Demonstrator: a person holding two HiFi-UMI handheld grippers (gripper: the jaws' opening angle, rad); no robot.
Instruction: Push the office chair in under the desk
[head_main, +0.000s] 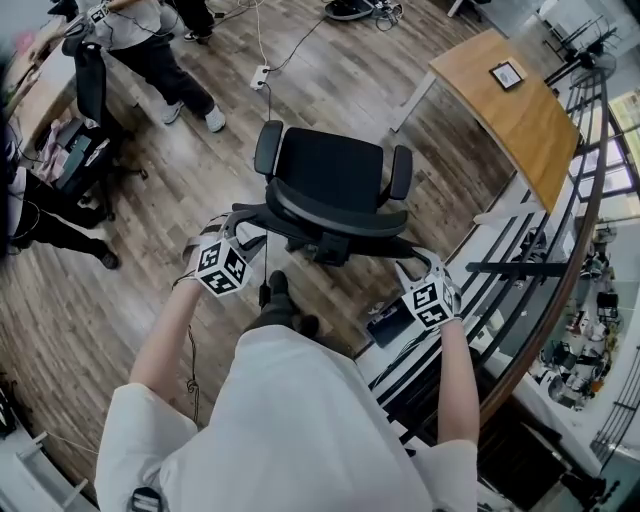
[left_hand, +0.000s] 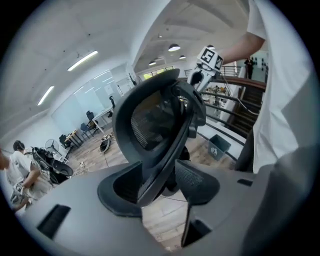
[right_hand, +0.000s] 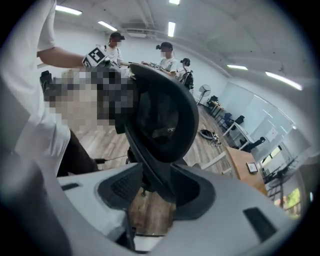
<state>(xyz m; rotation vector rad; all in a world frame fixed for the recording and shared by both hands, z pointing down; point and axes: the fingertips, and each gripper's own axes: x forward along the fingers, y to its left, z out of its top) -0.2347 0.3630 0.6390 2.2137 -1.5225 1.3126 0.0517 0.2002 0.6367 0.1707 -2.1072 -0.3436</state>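
A black office chair (head_main: 330, 170) stands on the wood floor with its seat turned away from me. The wooden desk (head_main: 510, 110) is beyond it to the upper right, apart from the chair. My left gripper (head_main: 240, 222) sits at the left end of the backrest (head_main: 320, 215), my right gripper (head_main: 412, 268) at the right end. In the left gripper view the backrest rim (left_hand: 150, 120) passes between the jaws of the left gripper (left_hand: 157, 182), with a gap beside it. In the right gripper view the rim (right_hand: 160, 120) likewise runs loosely through the right gripper (right_hand: 152, 192). Both are open.
A dark railing (head_main: 540, 270) curves along the right, close to my right arm. A small bin (head_main: 385, 322) sits by the railing. People (head_main: 150, 50) and another chair (head_main: 90, 80) are at the far left. A power strip (head_main: 260, 76) with cables lies beyond the chair.
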